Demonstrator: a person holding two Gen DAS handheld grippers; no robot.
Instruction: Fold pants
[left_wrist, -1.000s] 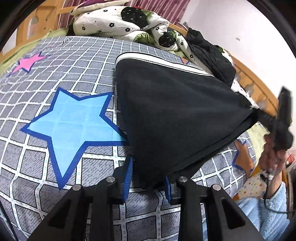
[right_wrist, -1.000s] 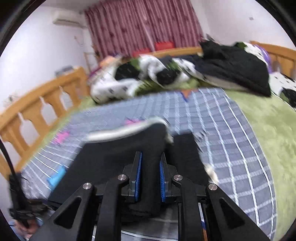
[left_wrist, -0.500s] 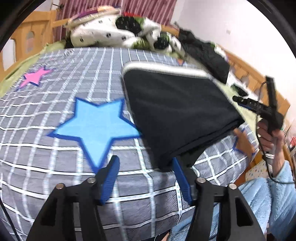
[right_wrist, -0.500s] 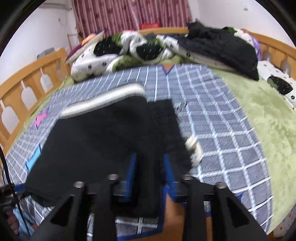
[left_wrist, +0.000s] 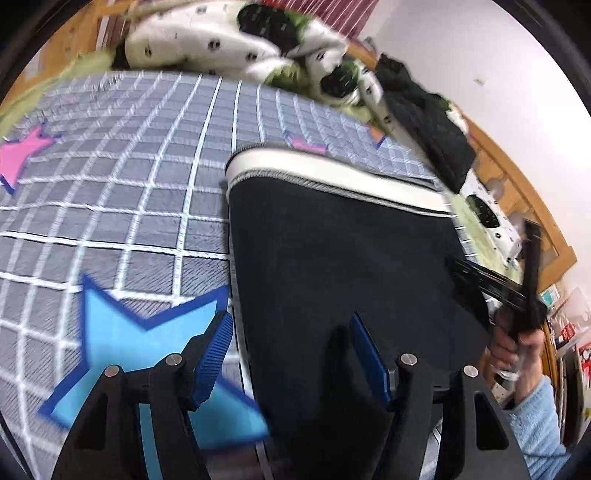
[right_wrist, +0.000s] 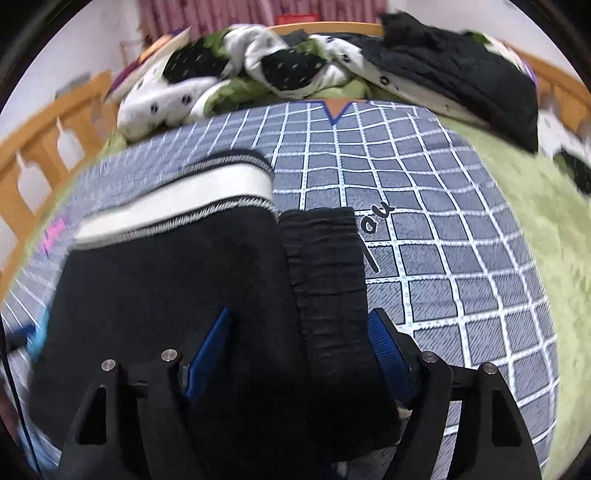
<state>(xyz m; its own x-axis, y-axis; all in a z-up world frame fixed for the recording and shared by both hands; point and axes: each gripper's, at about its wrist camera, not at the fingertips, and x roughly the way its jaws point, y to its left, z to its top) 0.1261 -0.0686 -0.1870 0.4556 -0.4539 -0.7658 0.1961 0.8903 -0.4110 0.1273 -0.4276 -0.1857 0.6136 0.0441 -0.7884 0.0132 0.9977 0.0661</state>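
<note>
Black pants with a white waistband lie folded flat on the grey checked bed cover. My left gripper hovers over their near left edge with its jaws opening. One pad is above the blue star, the other above the cloth, and neither presses on it. In the right wrist view my right gripper straddles the pants and their ribbed black strip. Its jaws are opening too, with cloth lying loose between the pads.
A heap of white, black and green bedding and a black jacket fill the head of the bed. Wooden rails run along the side. A green blanket lies to the right. A hand in a light blue sleeve shows at the right.
Both grippers were shut on the lifted pants fabric a second ago. They have let go and opened, and the pants now lie flat. Both cameras have moved in closer over the pants.
</note>
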